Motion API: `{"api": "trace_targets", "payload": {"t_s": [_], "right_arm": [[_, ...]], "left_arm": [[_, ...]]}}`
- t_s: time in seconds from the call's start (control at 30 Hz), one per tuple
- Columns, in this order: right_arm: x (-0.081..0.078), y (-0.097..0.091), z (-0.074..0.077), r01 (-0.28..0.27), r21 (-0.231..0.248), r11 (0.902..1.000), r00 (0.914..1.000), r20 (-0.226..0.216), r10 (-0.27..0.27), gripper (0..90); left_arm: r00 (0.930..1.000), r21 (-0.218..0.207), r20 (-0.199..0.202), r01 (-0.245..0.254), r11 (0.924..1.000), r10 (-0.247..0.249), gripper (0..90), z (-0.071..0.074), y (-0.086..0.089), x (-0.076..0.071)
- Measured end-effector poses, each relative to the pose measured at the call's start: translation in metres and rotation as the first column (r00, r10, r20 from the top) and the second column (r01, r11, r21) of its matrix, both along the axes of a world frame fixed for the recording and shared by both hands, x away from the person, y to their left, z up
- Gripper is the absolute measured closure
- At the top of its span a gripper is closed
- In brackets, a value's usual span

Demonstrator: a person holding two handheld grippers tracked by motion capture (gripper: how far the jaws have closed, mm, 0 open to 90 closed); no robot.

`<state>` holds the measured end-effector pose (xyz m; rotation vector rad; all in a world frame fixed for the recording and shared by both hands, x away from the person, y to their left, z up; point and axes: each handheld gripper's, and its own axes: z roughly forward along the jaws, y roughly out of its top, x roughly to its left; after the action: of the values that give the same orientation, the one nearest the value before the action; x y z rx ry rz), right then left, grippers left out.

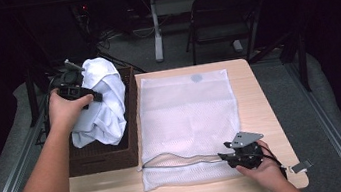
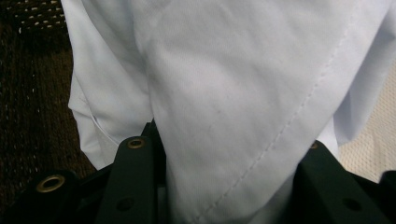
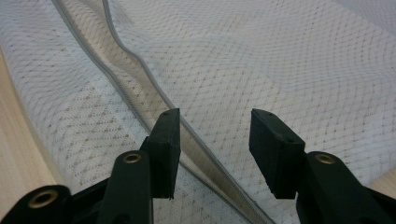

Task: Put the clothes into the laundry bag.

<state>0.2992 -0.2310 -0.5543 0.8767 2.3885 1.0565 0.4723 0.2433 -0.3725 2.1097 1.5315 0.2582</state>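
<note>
1. High view: white garment (image 1: 104, 103) bunched up over the dark woven basket (image 1: 101, 158) at the table's left edge, lifted partly clear of it. Left gripper (image 1: 77, 91) is at the garment's upper left side. White mesh laundry bag (image 1: 187, 124) lies flat on the wooden table (image 1: 262, 113), zipper opening (image 1: 182, 161) along the near edge, slightly gaping. Right gripper (image 1: 235, 155) sits at the right end of that opening. A small metal clip (image 1: 300, 166) lies near the table's right corner, well apart from the bag.

2. Left gripper view: clenched on a fold of the garment (image 2: 233, 93); cloth runs down between the jaws, seam visible. Basket weave (image 2: 32, 93) behind at left, mesh at far right. Grip looks deep, not just an edge, so I'd judge it secure for a carry.

3. Right gripper view: jaws released, spread, straddling the zipper (image 3: 140, 88) with the mesh (image 3: 280, 60) under them. Nothing pinched.

4. Likely step, judging from the layout: get the garment into the bag. To do it well:
   - right gripper should pinch only the upper mesh layer by the zipper and lift, otherwise the mouth gets clamped flat;
   - open the mouth wide before the garment arrives;
   - lift the garment fully clear of the basket rim, trailing cloth may snag;
   - feed the bunched end in first.
</note>
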Motion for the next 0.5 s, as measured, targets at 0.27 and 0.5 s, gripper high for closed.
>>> {"api": "trace_targets", "payload": {"t_s": [0.27, 0.5], "right_arm": [[0.0, 0.001, 0.0, -0.01, -0.007, 0.9999, 0.9999, -0.005, 0.01, 54.5], [0.0, 0.001, 0.0, -0.011, -0.008, 0.9999, 0.9999, -0.004, 0.011, 54.6]], "left_arm": [[0.9988, -0.004, 0.016, 0.045, 0.999, -0.045, 59.8, 0.01, -0.009, -0.009], [0.9967, -0.002, 0.024, 0.078, 0.997, -0.078, 59.6, 0.016, -0.015, -0.017]]}}
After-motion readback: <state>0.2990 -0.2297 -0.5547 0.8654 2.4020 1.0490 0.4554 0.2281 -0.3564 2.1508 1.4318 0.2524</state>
